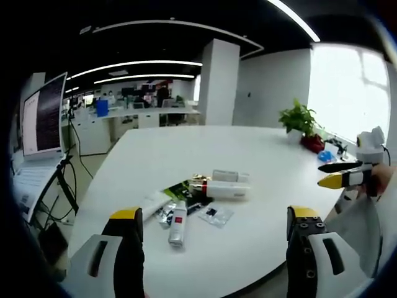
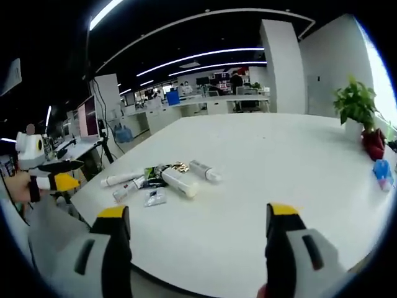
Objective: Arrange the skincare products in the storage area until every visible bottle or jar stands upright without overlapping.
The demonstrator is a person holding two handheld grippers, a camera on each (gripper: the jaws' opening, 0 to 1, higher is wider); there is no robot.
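Several skincare products lie flat in a loose heap on the white table (image 1: 186, 146). A white tube with a red label (image 1: 178, 223) lies nearest, beside a plain white tube (image 1: 152, 203). Behind them lie a white bottle with a red band (image 1: 223, 190) and a smaller white bottle (image 1: 230, 176), over a green packet (image 1: 182, 189). A clear sachet (image 1: 215, 215) rests in front. My left gripper (image 1: 214, 214) hangs open short of the heap. My right gripper (image 2: 197, 212) is open too, above the table's near edge, with the big bottle (image 2: 180, 182) and small bottle (image 2: 205, 171) ahead.
A potted plant (image 1: 299, 118), a red pot (image 1: 313, 143) and a blue item (image 1: 327, 156) stand at the table's far right side. A monitor on a stand (image 1: 43, 115) is off the table's left. Bare tabletop (image 2: 279, 161) spreads around the heap.
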